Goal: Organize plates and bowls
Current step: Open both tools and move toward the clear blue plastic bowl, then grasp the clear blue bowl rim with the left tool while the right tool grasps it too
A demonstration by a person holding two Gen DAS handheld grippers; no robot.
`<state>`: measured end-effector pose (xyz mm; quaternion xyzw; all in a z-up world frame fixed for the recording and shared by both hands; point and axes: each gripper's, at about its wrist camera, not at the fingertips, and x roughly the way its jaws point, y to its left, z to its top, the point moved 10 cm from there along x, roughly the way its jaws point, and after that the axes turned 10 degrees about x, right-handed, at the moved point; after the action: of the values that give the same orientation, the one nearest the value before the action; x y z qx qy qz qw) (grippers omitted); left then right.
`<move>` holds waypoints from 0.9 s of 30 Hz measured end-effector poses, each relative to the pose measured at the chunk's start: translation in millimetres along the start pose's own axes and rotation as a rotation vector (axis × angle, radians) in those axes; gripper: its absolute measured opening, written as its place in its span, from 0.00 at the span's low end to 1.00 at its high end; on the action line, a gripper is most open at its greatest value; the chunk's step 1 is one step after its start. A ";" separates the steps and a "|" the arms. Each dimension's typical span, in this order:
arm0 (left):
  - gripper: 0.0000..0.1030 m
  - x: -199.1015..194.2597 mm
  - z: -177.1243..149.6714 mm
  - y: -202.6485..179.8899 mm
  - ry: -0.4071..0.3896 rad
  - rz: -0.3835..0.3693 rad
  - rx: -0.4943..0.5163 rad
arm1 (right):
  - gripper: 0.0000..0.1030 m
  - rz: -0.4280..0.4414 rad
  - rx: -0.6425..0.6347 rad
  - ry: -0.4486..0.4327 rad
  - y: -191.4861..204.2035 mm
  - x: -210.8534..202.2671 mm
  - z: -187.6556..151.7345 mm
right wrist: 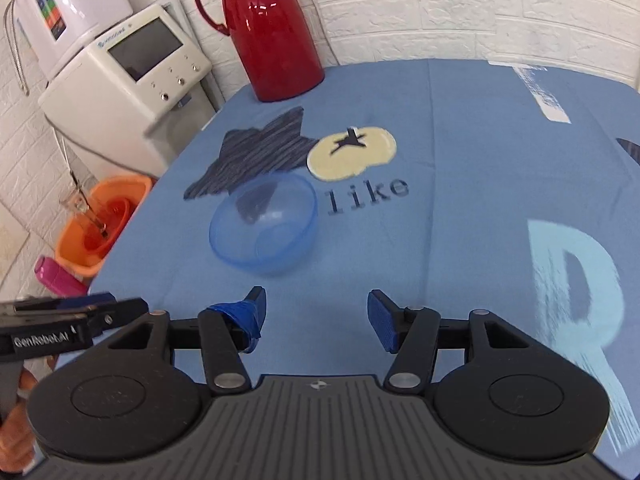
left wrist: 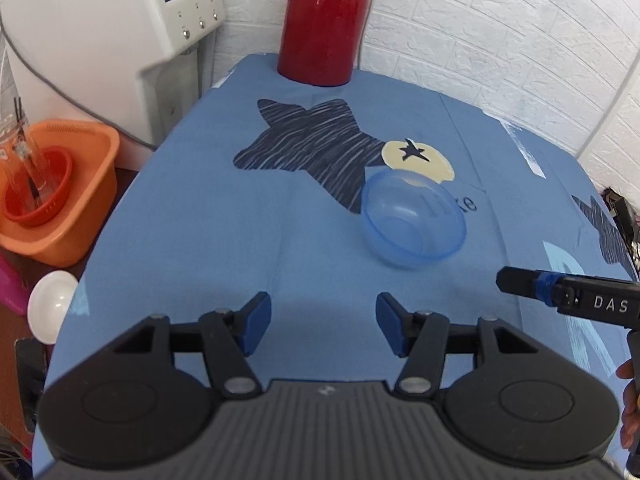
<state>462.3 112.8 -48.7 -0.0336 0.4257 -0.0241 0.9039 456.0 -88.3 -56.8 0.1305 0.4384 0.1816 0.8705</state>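
a red thermos jug (left wrist: 323, 24) stands at the far edge of the table (left wrist: 200, 240), on the blue cloth printed with a dark star (left wrist: 316, 140) and a cream circle (left wrist: 420, 160). to the left, off the table, sits a white machine with a screen and knobs (left wrist: 120, 20), and a grey cord runs down past it. nearer on the left is an orange tub (left wrist: 60, 188); inside it lies a smaller red basket (left wrist: 38, 188), and a clear glass piece, perhaps a cup or jug, stands in the basket, though the view there is too warped to be sure. a white round thing (left wrist: 52, 304) shows just off the table's left edge, and something pink (right wrist: 56, 276) lies near the tub.

the blue see-through bowl (left wrist: 414, 220) sits upright and empty near the middle of the cloth, over one point of the star and beside the printed word "like". nothing lies between it and either tool.

the left gripper (left wrist: 323, 320) hovers at the near edge with its jaws spread wide, gripping nothing, the bowl ahead and a little to the right. the right gripper (right wrist: 316, 316) is likewise released, jaws apart and empty, the bowl ahead to its left; one finger (right wrist: 244, 316) is wrapped in blue tape. each tool shows at the edge of the other's view, held by a hand (right wrist: 16, 432).
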 end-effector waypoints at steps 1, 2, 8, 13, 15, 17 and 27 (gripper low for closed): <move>0.57 7.2 8.7 1.5 0.004 -0.014 -0.014 | 0.41 0.010 0.017 -0.001 2.1 6.2 7.4; 0.57 13.0 16.9 2.9 0.003 -0.029 -0.032 | 0.41 0.020 0.035 0.001 4.5 12.1 14.8; 0.57 48.6 54.8 1.1 -0.008 -0.091 -0.078 | 0.42 -0.008 0.025 -0.002 14.1 46.2 50.3; 0.57 81.6 51.5 -2.2 0.054 -0.093 -0.085 | 0.42 -0.065 -0.052 0.032 14.3 70.6 49.0; 0.57 90.3 50.5 -1.8 0.057 -0.078 -0.082 | 0.42 -0.092 -0.068 0.042 12.8 78.6 46.6; 0.57 97.2 48.9 -0.7 0.066 -0.060 -0.076 | 0.42 -0.104 -0.081 0.048 12.1 84.4 44.7; 0.13 104.1 47.0 -0.8 0.051 -0.035 -0.028 | 0.27 0.011 -0.056 0.077 26.4 91.1 30.6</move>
<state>564.7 106.4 -98.7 -0.0529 0.4481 -0.0348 0.8918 525.7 -27.3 -94.0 0.1013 0.4656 0.2034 0.8553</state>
